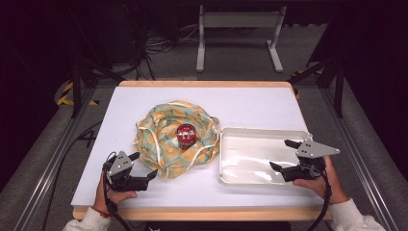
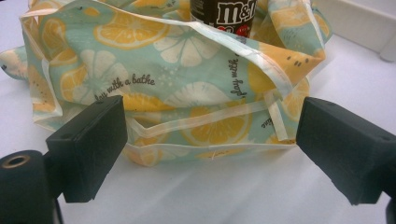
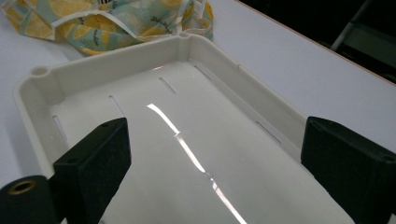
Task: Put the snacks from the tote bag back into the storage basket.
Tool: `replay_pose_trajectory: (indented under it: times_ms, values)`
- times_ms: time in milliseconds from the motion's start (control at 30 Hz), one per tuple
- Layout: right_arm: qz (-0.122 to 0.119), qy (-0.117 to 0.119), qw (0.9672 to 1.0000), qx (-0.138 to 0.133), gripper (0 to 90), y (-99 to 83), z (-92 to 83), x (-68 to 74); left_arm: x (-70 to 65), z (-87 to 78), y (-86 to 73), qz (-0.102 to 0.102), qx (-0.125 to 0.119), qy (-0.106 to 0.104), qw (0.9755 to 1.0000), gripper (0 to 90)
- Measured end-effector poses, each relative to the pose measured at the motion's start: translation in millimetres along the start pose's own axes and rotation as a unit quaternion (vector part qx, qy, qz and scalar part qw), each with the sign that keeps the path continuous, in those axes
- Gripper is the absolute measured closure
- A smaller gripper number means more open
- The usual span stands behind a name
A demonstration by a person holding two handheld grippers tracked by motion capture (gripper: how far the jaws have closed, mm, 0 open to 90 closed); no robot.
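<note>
A: What colours have you got on the cloth (image 1: pixel 168 139)?
B: You've got mint green with orange and white citrus slices, cream trim, black script.
A: And the jar (image 1: pixel 185 135)?
B: Red lid, brown label with white lettering. Your tray (image 1: pixel 226 159) is cream-white, tabletop (image 1: pixel 255 106) white with a pale wood edge.

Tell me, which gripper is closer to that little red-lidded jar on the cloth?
Left. The left gripper sits at the cloth's near edge, just below the jar. The right gripper hovers over the white tray, farther off.
</note>
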State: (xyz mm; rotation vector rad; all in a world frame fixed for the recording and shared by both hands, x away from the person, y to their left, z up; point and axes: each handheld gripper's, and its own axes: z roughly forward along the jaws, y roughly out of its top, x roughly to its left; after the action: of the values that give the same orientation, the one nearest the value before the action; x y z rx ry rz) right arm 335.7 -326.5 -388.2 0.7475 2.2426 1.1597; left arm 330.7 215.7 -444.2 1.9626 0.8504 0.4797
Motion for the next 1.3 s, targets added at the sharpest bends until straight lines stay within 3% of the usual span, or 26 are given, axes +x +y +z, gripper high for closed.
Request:
replay_pose_trajectory:
  times_ms: [333, 467, 567, 667, 700, 767, 800, 867, 933, 1133, 1300]
  values:
    - [-0.003, 0.016, 0.9998, 0.013, 10.7, 9.9, 9.4, 1.7, -2.3, -2.6, -3.7, 0.008, 0.009, -0.003, 0.9999, 9.7]
    - [-0.022, 0.033, 0.9988, 0.03, 11.8, 25.3, 21.9, 6.1, -2.3, -5.3, -3.7, 0.005, 0.003, -0.003, 1.0, 9.7]
    - [-0.05, 0.043, 0.9964, 0.053, 14.0, 39.9, 34.2, 11.9, -2.8, -3.9, -4.1, 0.004, 0.008, -0.006, 0.9999, 9.7]
    - [-0.063, 0.048, 0.9948, 0.063, 14.9, 49.9, 43.8, 14.9, -2.6, -3.9, -3.9, 0.003, 0.01, -0.005, 0.9999, 9.7]
    - [-0.076, 0.055, 0.9928, 0.075, 15.1, 58.5, 53.4, 17.5, -2.4, -3.6, -4.0, 0.005, 0.01, -0.006, 0.9999, 9.7]
    - [-0.082, 0.057, 0.9918, 0.079, 15.2, 61.7, 57.0, 18.4, -2.4, -3.4, -4.1, 0.005, 0.011, -0.006, 0.9999, 9.7]
    - [-0.093, 0.07, 0.9891, 0.091, 15.3, 70.2, 67.1, 21.6, -2.3, -3.6, -4.3, 0.005, 0.01, -0.008, 0.9999, 9.7]
    - [-0.104, 0.07, 0.9878, 0.094, 15.4, 76.3, 74.0, 23.8, -2.0, -4.1, -4.4, 0.003, 0.008, -0.009, 0.9999, 9.7]
    - [-0.111, 0.082, 0.9853, 0.1, 15.8, 84.1, 82.0, 25.9, -2.2, -3.9, -4.4, 0.004, 0.008, -0.01, 0.9999, 9.7]
    - [-0.118, 0.093, 0.9837, 0.099, 16.2, 103.3, 98.8, 25.2, -2.2, -3.3, -4.4, 0.006, 0.009, -0.012, 0.9999, 9.7]
    - [-0.13, 0.106, 0.9798, 0.109, 16.2, 121.0, 116.9, 25.2, -2.1, -3.6, -4.6, 0.004, 0.008, -0.009, 0.9999, 9.7]
